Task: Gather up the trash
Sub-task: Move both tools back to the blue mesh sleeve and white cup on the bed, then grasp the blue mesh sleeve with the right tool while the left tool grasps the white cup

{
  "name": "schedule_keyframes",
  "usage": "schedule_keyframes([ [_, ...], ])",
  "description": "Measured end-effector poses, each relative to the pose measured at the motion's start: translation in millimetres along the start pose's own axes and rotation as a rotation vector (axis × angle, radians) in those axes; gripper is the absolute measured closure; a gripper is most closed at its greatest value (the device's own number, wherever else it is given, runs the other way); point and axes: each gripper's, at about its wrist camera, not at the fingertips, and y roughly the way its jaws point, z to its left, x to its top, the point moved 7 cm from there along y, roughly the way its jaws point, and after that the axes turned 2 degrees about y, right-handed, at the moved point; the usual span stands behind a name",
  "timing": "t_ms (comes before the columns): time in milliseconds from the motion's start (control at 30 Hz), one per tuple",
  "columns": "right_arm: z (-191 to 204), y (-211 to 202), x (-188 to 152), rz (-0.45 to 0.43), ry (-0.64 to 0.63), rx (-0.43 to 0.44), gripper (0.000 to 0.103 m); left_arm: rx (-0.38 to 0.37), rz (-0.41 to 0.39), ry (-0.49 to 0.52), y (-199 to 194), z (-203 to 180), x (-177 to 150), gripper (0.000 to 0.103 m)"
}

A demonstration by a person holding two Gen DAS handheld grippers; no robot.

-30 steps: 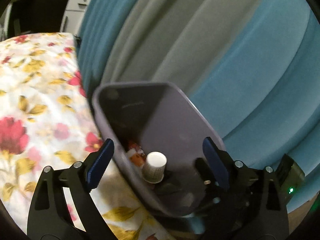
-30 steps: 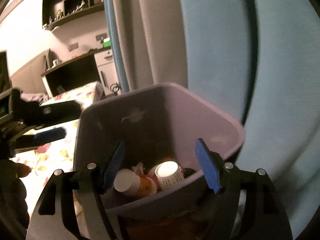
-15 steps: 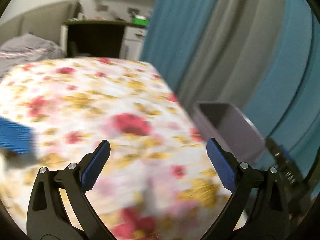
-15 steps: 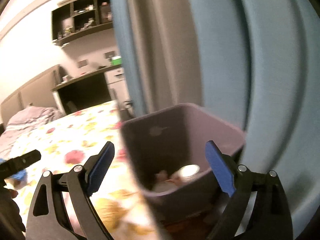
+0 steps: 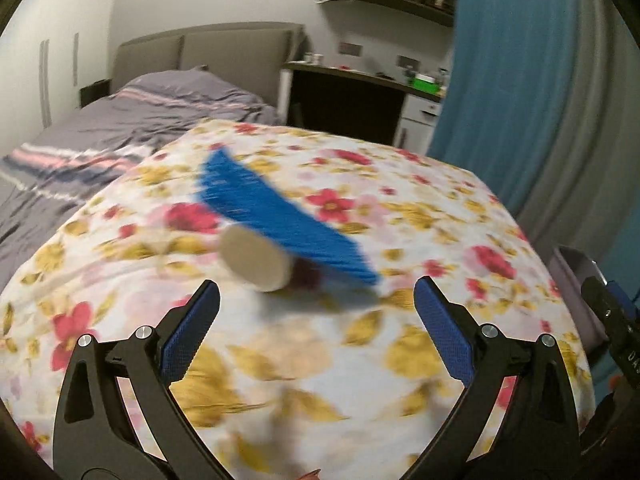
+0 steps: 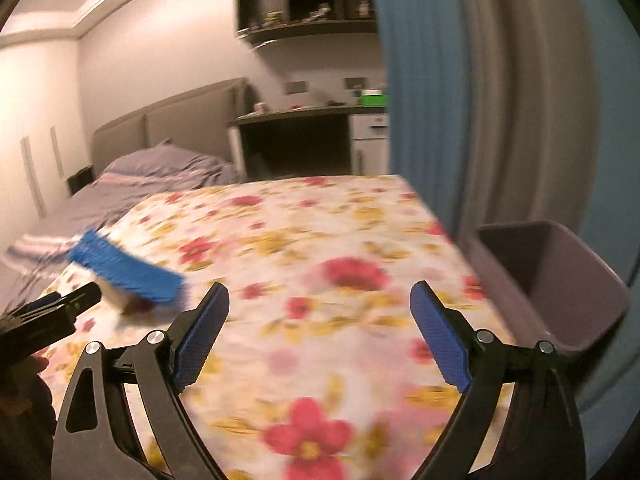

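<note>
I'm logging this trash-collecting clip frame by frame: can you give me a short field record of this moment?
surface: flowered white tablecloth
items on it: blue-bristled brush with a pale cylindrical object against it, blurred
bin: purple plastic trash bin beside the cloth's edge, by the blue curtain
left gripper: open, empty
right gripper: open, empty

Floral tabletop [image 6: 320,280] lies bare toward the bin [image 6: 560,280]; only the blue brush [image 5: 272,208] blocks the left side
</note>
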Motion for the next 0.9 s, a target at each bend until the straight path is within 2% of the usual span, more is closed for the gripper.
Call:
schedule_keyframes([
  [133,52,19,-7,0.033,-0.067,0.053,0.014,0.04,-0.012,-0.031,-2,31,-2,0.007],
  [367,115,41,-18,0.074,-0.146,0.119,0.015,0.087,-0.032,-0.071,-5,73,-2,0.007],
  [733,161,84,-33,0.149,-0.262,0.118,0.024,0.1,-0.02,-0.11,2,107,-3,0.007],
  [900,175,100,-42,0.189,-0.327,0.112,0.036,0.076,0.003,-0.106,12,112,-3,0.007],
])
